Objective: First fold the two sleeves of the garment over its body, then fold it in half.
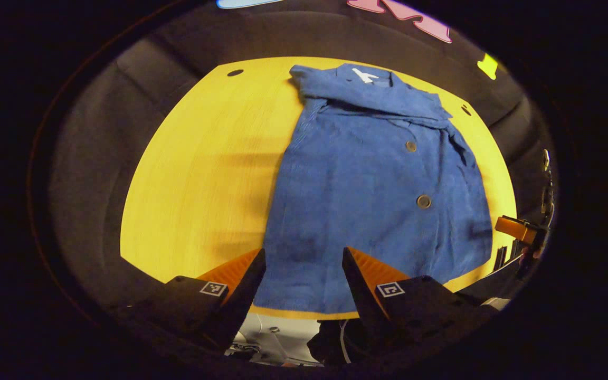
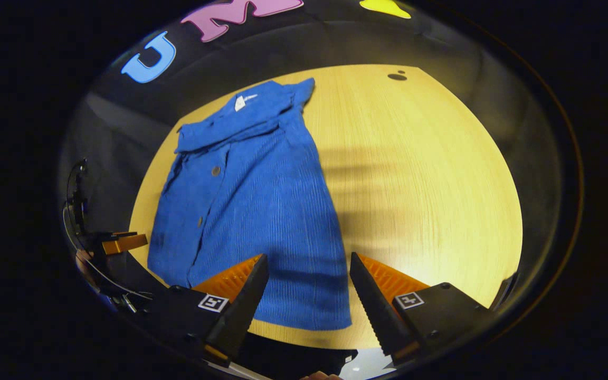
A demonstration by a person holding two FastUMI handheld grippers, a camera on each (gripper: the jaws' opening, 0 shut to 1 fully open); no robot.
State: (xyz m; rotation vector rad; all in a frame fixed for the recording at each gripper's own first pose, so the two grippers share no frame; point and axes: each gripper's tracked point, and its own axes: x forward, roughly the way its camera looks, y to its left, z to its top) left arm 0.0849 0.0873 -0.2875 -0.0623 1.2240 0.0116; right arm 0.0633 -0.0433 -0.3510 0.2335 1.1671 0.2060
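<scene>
A blue button-up shirt lies flat on the yellow wooden table, collar at the far side and hem toward me, with both sleeves folded in over the body. My left gripper hangs open above the hem near the table's front edge, holding nothing. In the right gripper view the same shirt lies left of centre on the table. My right gripper is open over the shirt's lower right corner, holding nothing. The other gripper appears at the right edge of the left gripper view and at the left edge of the right gripper view.
Black cloth walls surround the round table. Small dark holes mark the tabletop near its far edge. Bare wood lies to the left of the shirt in the left gripper view and to its right in the right gripper view.
</scene>
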